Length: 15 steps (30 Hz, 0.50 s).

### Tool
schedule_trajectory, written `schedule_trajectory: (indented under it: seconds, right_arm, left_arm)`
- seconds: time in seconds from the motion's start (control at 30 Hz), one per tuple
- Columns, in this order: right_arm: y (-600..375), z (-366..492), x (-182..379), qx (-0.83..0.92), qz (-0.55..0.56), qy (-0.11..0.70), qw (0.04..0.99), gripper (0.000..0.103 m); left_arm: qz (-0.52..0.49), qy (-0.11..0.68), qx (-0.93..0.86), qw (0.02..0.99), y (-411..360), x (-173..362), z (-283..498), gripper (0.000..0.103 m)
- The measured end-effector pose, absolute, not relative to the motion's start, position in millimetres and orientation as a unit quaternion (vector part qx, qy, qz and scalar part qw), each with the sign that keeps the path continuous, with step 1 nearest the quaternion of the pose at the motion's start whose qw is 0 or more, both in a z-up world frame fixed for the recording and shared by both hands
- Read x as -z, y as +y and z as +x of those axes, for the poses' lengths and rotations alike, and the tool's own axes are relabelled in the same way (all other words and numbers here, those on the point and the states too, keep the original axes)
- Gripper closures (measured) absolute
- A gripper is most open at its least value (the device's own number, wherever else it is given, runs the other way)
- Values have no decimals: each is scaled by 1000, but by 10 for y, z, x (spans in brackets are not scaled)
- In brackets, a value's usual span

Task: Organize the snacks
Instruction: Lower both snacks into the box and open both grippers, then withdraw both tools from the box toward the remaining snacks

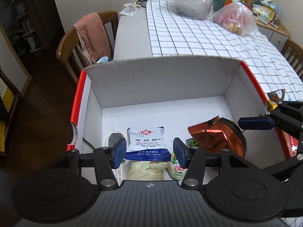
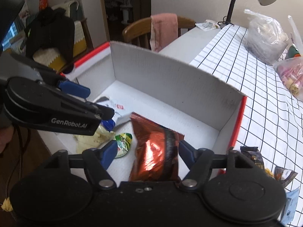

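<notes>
both tongs wide apart and empty-jawed over the box [image 1: 162,79]: left tongs [image 1: 149,152], right tongs [image 2: 146,152]

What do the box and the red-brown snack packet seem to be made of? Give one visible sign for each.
Box: probably corrugated cardboard, matte white inside; fine ribbed lines run down its walls and the top edge looks cut.
Red-brown packet: probably metallised plastic film, glossy; it shows bright mirror-like glare, creases and a zigzag sealed edge.

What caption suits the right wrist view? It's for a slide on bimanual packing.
Right gripper open around a red foil snack packet over the white cardboard box.
</notes>
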State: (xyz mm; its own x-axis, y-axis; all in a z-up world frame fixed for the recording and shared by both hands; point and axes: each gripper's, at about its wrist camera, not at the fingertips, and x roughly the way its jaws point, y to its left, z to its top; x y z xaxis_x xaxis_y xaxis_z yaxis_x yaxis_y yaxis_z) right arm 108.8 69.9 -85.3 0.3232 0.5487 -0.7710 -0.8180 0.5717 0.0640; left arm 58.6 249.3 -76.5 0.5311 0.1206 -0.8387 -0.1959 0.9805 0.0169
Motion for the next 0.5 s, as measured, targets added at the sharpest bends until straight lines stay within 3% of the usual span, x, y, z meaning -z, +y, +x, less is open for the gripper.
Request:
schedule_trajectory:
  seconds: [0.5]
  right_arm:
    - [196,1022,460,-436,-89,354,822,25]
  left_arm:
    - [-65,415,-80,904,2384,366,329,42]
